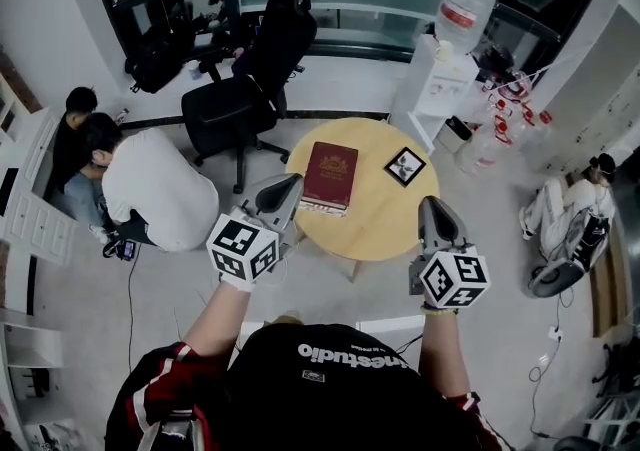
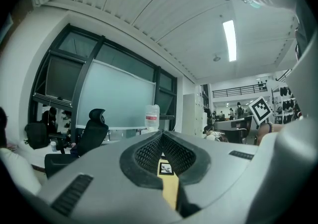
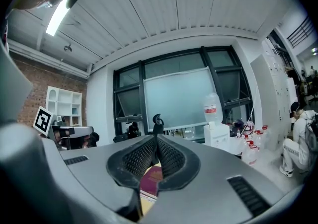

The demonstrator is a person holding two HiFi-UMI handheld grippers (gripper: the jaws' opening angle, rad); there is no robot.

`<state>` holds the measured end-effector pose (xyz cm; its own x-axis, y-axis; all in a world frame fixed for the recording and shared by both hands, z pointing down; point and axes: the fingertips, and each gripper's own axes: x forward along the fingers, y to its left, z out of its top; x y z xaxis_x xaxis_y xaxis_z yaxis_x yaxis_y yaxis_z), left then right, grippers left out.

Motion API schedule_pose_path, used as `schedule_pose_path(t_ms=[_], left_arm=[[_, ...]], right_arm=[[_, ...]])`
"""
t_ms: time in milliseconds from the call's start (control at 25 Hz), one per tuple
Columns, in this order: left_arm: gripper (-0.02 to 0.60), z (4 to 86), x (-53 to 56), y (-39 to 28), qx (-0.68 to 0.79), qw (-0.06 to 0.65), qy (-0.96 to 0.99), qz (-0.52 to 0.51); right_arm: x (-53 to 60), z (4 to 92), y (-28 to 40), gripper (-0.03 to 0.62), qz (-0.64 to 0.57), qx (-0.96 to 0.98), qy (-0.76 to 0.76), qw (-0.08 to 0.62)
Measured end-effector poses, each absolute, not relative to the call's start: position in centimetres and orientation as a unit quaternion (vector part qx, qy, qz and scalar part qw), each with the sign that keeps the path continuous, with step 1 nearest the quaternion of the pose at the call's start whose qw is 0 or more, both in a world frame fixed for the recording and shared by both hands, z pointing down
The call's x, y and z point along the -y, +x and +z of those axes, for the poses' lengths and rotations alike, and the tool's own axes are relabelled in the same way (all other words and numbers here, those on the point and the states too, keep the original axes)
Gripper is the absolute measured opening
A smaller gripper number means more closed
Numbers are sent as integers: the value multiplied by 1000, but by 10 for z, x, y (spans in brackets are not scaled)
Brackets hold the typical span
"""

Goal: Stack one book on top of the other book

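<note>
head view, steeply down: reads as the end of the stacking, or very near it. only one red book on show, lying flat on the picture-left part of the round wooden table, with a pale band of page edges along its near side that hints at a second book beneath; cannot confirm that from here. no other book anywhere on the tabletop, just a small black-framed card well apart to the right. left gripper poised near the book's near left corner, contact unclear; right gripper over the table's near right rim. both with fingers pressed together on nothing, going by each gripper view. probably calls next for little more than checking that the edges sit square, and nudging with the closed tips if not. looks hardbound, maroon, with an emblem on the cover; likely stiff and easy to push.
</note>
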<state>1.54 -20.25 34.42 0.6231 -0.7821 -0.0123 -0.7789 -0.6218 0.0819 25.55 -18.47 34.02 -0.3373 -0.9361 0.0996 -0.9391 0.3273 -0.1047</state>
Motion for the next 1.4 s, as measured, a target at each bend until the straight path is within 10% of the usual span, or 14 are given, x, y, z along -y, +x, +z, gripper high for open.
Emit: schedule_pose_path(t_ms=[1400], left_arm=[[17,343,177,-6,456,29,889,-21]], right_arm=[[172,327,243,32,60,821,568,5]])
